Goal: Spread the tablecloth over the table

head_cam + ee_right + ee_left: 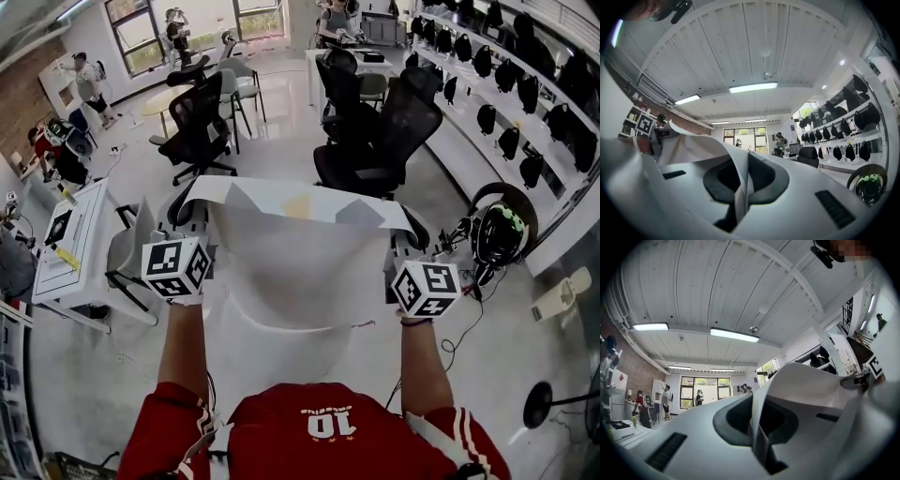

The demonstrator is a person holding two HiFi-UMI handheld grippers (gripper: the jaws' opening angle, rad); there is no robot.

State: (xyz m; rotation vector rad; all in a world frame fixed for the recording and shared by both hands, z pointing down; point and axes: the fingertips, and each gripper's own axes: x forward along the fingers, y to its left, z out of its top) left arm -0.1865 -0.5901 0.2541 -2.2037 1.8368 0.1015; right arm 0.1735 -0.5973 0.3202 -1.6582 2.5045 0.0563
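Note:
A white tablecloth (281, 272) with pale grey and yellow shapes along its top edge hangs stretched in the air between my two grippers. My left gripper (186, 208) is shut on its upper left corner, and my right gripper (405, 232) is shut on its upper right corner. In the left gripper view a fold of cloth (806, 385) runs into the closed jaws of the left gripper (758, 430). The right gripper view shows the right gripper (739, 197) pinching a thin fold, with the cloth (693, 150) billowing to the left. Both grippers point slightly upward, towards the ceiling. The hanging cloth hides whatever lies below it.
Black office chairs (375, 131) (199, 122) stand beyond the cloth. A white desk (70, 239) is at the left. A headset on a stand (502, 234) and cables lie at the right, below a wall shelf of black headsets (525, 94). People (89, 84) stand at the far windows.

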